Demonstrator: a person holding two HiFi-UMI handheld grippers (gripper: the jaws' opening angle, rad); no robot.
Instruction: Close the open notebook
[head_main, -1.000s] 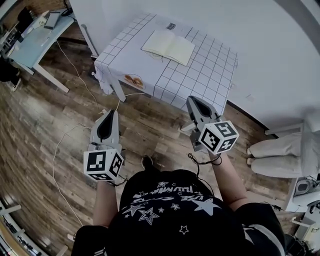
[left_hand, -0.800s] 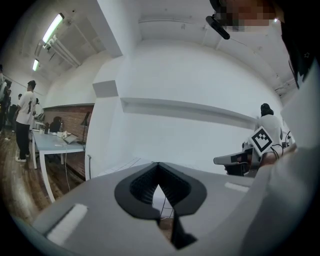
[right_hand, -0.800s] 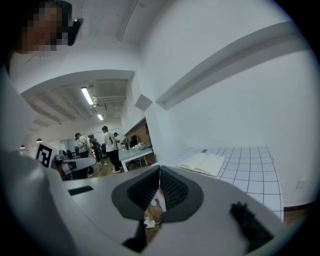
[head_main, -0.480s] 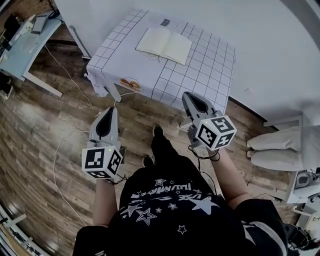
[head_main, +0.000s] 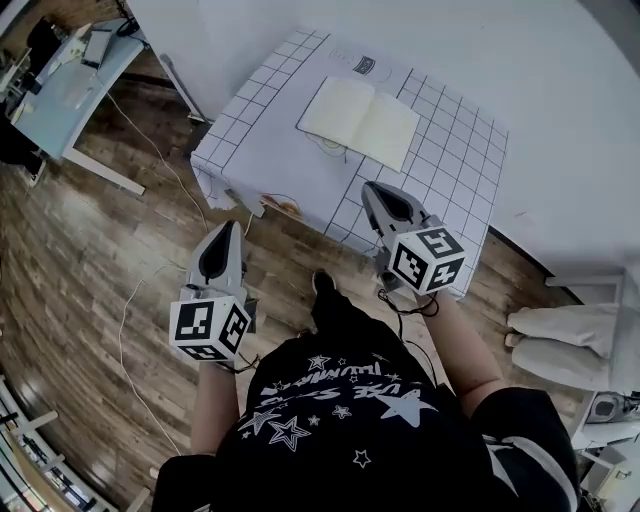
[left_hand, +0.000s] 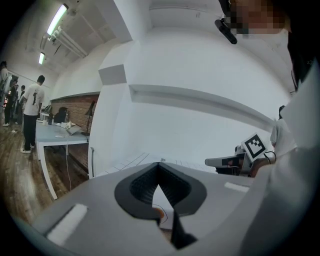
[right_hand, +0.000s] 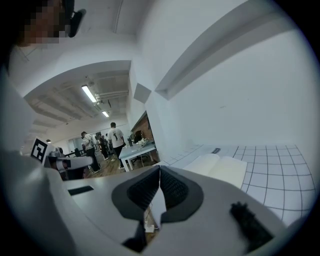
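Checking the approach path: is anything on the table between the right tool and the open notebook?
Nothing visible. Only bare checked tablecloth lies between the right tool, near its front edge, and the open notebook.

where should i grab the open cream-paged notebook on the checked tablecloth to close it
The cream-paged notebook lies flat and spread open, spine in the middle, so only its outer edges offer a lip. Probably best: the right-hand half's outer edge, at the corner closest to the right gripper, coming in low from that side; its shut jaws must open first.
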